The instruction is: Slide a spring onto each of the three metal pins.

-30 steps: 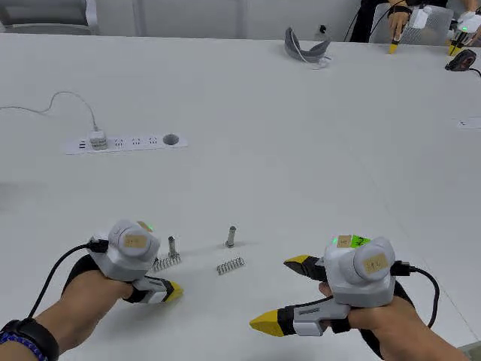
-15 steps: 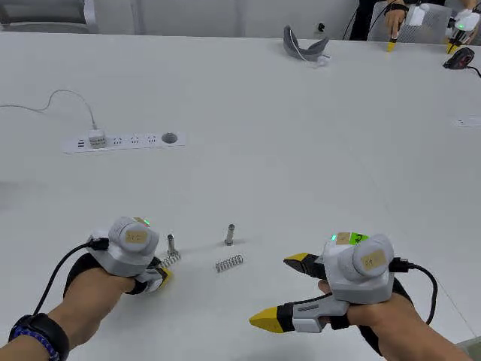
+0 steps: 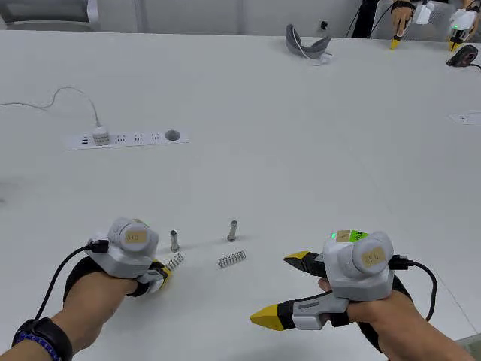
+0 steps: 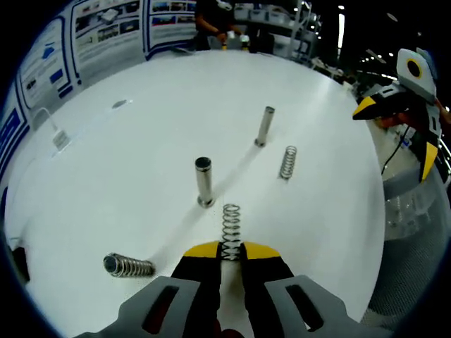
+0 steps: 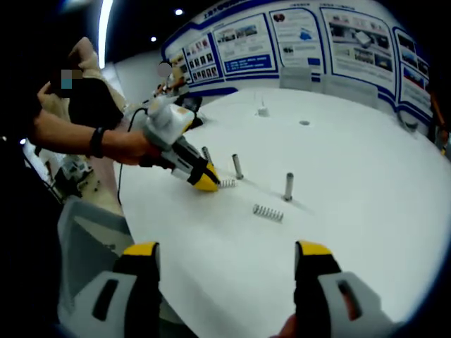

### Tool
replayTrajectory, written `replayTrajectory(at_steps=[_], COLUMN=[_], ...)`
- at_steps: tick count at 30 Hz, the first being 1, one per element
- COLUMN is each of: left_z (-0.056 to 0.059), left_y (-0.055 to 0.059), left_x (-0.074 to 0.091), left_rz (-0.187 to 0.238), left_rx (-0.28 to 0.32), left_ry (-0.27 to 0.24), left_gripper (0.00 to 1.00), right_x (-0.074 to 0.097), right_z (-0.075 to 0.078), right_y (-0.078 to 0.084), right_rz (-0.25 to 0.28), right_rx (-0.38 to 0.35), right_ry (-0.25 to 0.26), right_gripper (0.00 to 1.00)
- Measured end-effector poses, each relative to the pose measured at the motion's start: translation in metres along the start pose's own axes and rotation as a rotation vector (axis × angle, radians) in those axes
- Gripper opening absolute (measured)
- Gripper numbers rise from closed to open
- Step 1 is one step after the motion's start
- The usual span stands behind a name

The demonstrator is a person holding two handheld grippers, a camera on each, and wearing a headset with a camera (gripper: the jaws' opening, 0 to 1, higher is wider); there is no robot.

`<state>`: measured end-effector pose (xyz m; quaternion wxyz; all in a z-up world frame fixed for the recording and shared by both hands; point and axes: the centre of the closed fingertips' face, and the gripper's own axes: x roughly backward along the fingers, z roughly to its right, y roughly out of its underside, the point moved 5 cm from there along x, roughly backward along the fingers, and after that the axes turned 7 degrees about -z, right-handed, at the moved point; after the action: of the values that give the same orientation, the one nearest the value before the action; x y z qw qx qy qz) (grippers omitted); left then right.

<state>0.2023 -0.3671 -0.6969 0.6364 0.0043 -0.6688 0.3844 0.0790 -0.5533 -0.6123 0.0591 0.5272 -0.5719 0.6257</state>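
1. The left hand-held gripper (image 4: 224, 248) has its jaws closed on one end of the held spring (image 4: 230, 222). The rest of the coil projects forward, free of the yellow tips.
2. The held spring points toward the near pin (image 4: 204, 182), which stands upright on the worktop (image 3: 301, 150) just beyond the coil's free end. The two are not touching.
3. Further out stand the far pin (image 4: 265, 127), also upright and bare, and beside it the loose spring (image 4: 288, 162), lying flat on the worktop.
4. To the left of the jaws lies a coiled piece (image 4: 129, 265) on its side. Whether a pin sits inside it cannot be told.
5. The right hand-held gripper (image 3: 281, 290) is held low over the worktop, well apart from the pins, with its jaws spread wide and nothing between them.
6. Step in hand, as judged: the spring has been picked up and is being brought to the near pin. Neither upright pin carries a spring yet.
7. Next move, as judged: raise the free end above the pin's top, turn the coil upright so that its bore lines up with the pin, then lower it. A sideways push could topple the pin, so the idle gripper might steady its base.
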Motion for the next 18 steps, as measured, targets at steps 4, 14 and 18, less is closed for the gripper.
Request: replayTrajectory(at_steps=[4, 14, 18], left_z=[0.001, 0.007, 0.009], left_y=[0.003, 0.002, 0.001], left_x=[0.007, 0.032, 0.043], left_rz=[0.005, 0.051, 0.066], left_rx=[0.001, -0.025, -0.045], left_ry=[0.000, 0.023, 0.025], left_gripper=[0.11, 0.11, 0.11], right_x=[-0.001, -0.003, -0.003], right_z=[-0.001, -0.003, -0.004], right_y=[0.001, -0.001, -0.002], right_rz=[-0.004, -0.007, -0.006], right_rx=[0.001, 0.006, 0.008], right_ry=[-0.004, -0.015, -0.017], right_gripper=[0.80, 0.80, 0.80])
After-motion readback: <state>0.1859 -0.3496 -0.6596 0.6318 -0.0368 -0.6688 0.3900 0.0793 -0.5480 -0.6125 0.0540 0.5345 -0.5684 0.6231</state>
